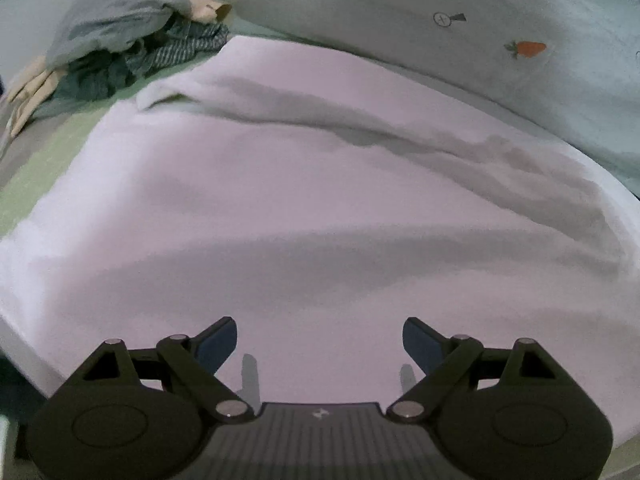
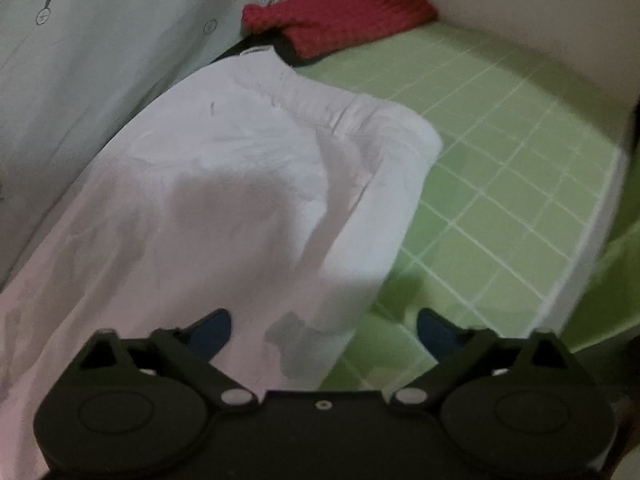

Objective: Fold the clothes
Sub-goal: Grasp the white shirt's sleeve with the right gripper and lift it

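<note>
Lying flat, white garment (image 2: 224, 184), waistband end (image 2: 340, 116) toward red cloth (image 2: 340, 12)

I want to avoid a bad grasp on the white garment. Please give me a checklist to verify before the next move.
1. Left gripper open, nothing between its fingers: ok.
2. Right gripper open and empty: ok.
3. White garment spread out on the green checked sheet: ok.
4. Garment smooth: not ok, long wrinkles run across it and its waist end is bunched.
5. Garment edge between the right gripper's fingers: ok, the edge passes there.
6. Pile of other clothes apart from the white garment: ok.
</note>
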A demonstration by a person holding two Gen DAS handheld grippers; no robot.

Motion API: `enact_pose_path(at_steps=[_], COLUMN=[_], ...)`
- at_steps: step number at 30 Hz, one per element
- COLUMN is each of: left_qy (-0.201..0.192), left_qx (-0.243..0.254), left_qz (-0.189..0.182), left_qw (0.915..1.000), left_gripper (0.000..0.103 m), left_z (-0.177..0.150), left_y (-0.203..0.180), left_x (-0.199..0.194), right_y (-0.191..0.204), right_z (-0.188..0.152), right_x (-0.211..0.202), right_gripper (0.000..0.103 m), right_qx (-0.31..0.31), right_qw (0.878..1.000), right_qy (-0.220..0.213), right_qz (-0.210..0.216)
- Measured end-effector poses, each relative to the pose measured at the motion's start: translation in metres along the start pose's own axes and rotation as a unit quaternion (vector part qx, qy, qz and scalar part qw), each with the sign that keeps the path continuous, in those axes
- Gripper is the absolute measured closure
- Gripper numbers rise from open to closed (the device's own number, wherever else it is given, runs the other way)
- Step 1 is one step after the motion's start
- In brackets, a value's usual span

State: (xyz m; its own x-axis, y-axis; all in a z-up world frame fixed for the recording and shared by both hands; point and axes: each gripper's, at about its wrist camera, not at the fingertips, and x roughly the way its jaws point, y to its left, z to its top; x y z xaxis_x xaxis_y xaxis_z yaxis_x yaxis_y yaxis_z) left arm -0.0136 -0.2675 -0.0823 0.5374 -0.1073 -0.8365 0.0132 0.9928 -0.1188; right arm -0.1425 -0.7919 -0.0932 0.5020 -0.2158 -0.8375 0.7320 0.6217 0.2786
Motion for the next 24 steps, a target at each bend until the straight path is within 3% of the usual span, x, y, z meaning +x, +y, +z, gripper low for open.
enact_pose_path(at_steps=[2, 3, 5, 6, 8, 10, 14, 18, 24], left_qy=[0.0, -0.001, -0.002, -0.002, -0.002, -0.002, -0.006, -0.011, -0.007], left_qx=[-0.015, -0.024, -0.044, -0.054, -0.073, -0.084, -0.102, -0.154, -0.223], left_qz=[0.003, 0.005, 0.006, 0.005, 0.001, -0.004, -0.023, -0.068, -0.117], left_qw=[0.9999, 0.9997, 0.999, 0.9985, 0.9973, 0.9964, 0.9945, 0.9857, 0.9677], left_gripper=[0.013, 0.013, 0.013, 0.013, 0.013, 0.013, 0.013, 0.013, 0.013], left_z=[-0.011, -0.017, -0.028, -0.033, -0.045, -0.054, -0.063, -0.068, -0.076], left_y=[-0.007, -0.011, -0.016, -0.018, -0.025, -0.032, -0.042, -0.044, -0.04], left_x=[-0.002, -0.004, -0.007, -0.008, -0.013, -0.018, -0.027, -0.032, -0.034], right_y=[-0.006, -0.007, -0.008, -0.009, -0.011, -0.012, -0.015, -0.006, 0.003], right_z=[0.009, 0.011, 0.016, 0.019, 0.027, 0.036, 0.063, 0.081, 0.09], right_x=[0.009, 0.01, 0.012, 0.013, 0.013, 0.013, 0.008, 0.006, 0.0], right_gripper=[0.03, 0.031, 0.057, 0.061, 0.082, 0.094, 0.098, 0.098, 0.098], right_qx=[-0.001, -0.003, -0.008, -0.009, -0.001, 0.009, 0.1, 0.16, 0.155], right_qw=[1.0, 0.999, 0.997, 0.995, 0.992, 0.988, 0.963, 0.936, 0.931], right_qy=[0.024, 0.034, 0.053, 0.062, 0.073, 0.084, 0.094, 0.096, 0.096], right_qz=[0.02, 0.033, 0.059, 0.072, 0.101, 0.132, 0.231, 0.299, 0.315])
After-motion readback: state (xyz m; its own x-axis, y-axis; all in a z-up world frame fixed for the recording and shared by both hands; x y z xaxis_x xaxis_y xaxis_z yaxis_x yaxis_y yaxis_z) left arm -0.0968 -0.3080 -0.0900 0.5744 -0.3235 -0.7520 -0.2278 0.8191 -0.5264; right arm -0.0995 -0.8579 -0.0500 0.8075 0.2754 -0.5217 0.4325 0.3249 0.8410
